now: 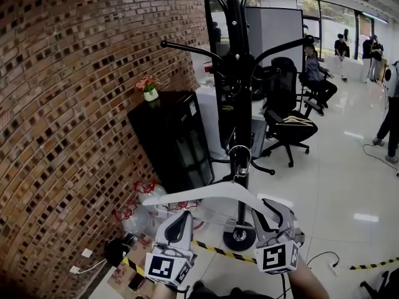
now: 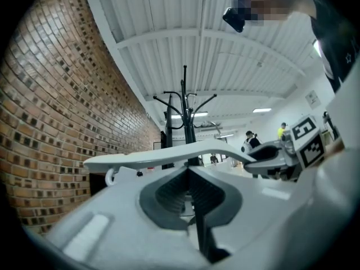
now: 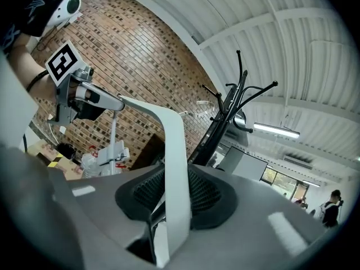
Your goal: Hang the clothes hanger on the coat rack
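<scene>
A white clothes hanger [image 1: 212, 194] hangs level in front of the black coat rack [image 1: 235, 73], with its wire hook [image 1: 240, 157] up against the pole. My right gripper [image 1: 269, 212] is shut on the hanger's right arm; in the right gripper view the white arm [image 3: 171, 139] runs between the pads of the gripper [image 3: 174, 176]. My left gripper [image 1: 184, 218] sits under the left arm. In the left gripper view its jaws [image 2: 188, 170] are shut together, and the hanger [image 2: 146, 157] lies across just above the tips. The rack's upper arms [image 2: 184, 106] rise beyond.
A brick wall [image 1: 62, 104] runs along the left. A black cabinet [image 1: 171, 136] with a small potted plant [image 1: 149, 89] stands beside the rack. Bags [image 1: 137, 210] and yellow-black floor tape [image 1: 218, 251] lie near the rack's round base [image 1: 240, 237]. An office chair [image 1: 287, 117] and people are behind.
</scene>
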### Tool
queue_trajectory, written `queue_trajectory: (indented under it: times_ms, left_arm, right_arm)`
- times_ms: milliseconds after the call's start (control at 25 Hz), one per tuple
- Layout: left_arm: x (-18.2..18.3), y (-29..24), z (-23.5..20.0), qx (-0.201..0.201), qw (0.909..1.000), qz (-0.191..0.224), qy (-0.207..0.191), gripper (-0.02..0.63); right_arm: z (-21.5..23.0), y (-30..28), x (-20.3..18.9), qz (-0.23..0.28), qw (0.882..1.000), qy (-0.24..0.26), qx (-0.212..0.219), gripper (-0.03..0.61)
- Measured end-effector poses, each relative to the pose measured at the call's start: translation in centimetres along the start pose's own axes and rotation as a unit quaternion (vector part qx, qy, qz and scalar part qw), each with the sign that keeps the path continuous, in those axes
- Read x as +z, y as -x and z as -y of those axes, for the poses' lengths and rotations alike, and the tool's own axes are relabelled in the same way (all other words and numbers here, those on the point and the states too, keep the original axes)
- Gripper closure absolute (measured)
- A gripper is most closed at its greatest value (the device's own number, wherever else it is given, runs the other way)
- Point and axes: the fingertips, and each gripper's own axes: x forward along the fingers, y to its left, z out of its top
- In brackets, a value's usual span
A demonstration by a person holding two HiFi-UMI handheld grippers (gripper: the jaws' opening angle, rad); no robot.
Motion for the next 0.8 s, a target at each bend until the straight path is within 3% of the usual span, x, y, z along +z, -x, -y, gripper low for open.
queue_trajectory:
  times_ms: [200, 400, 800]
  left_arm:
    - [-0.5, -2.6, -2.9, -0.029, 0.9996, 0.002, 0.003, 0.609]
    - [-0.7, -5.3, -6.9, -0.078, 0.9968, 0.014, 0.011, 0.609]
    - [2.1, -11.5, -13.7, -0.189, 0.98, 0.062, 0.008, 0.609]
  right_arm:
    - [-0.5, -3.0, 0.9, -0.008, 1.0, 0.006, -0.023, 0.46]
    - [-1.0, -6.6, 2.7, -0.024, 0.997, 0.011, -0.074, 0.459]
    - [1.0, -12.0, 8.4, -0.065, 0.979, 0.039, -0.19, 0.459]
